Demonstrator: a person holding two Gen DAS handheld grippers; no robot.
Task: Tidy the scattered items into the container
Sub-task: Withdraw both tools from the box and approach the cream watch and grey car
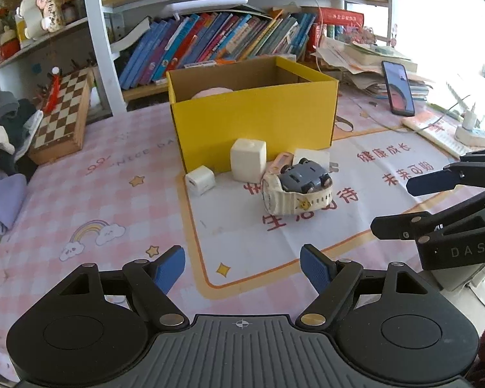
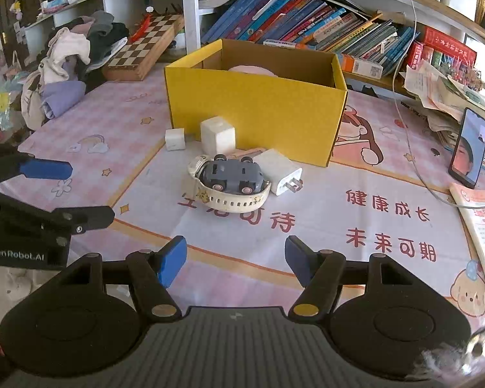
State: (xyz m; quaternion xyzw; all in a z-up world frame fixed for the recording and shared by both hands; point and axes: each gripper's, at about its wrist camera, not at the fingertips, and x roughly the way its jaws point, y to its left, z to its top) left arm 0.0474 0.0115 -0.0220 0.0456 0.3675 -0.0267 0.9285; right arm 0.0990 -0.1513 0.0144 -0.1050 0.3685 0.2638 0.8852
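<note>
A yellow cardboard box (image 1: 255, 119) (image 2: 255, 113) stands open on the table with a pink item (image 1: 211, 92) (image 2: 252, 70) inside. In front of it lie a small white cube charger (image 1: 199, 180) (image 2: 175, 139), a larger white block (image 1: 248, 160) (image 2: 217, 134), a grey toy car (image 1: 304, 176) (image 2: 231, 176) upside down inside a cream watch strap (image 1: 296, 202) (image 2: 229, 200), a white plug adapter (image 2: 279, 171) (image 1: 312, 156) and a pink flat item (image 1: 279, 161). My left gripper (image 1: 242, 270) and right gripper (image 2: 236, 260) are open and empty, short of the items.
A chessboard box (image 1: 63, 116) (image 2: 144, 50) and a clothes pile (image 2: 68, 64) sit at the left. A phone (image 1: 398, 88) (image 2: 468, 148) stands at the right beside papers and a cable. A power strip (image 1: 449, 134) lies at right. Bookshelves (image 1: 216, 42) stand behind.
</note>
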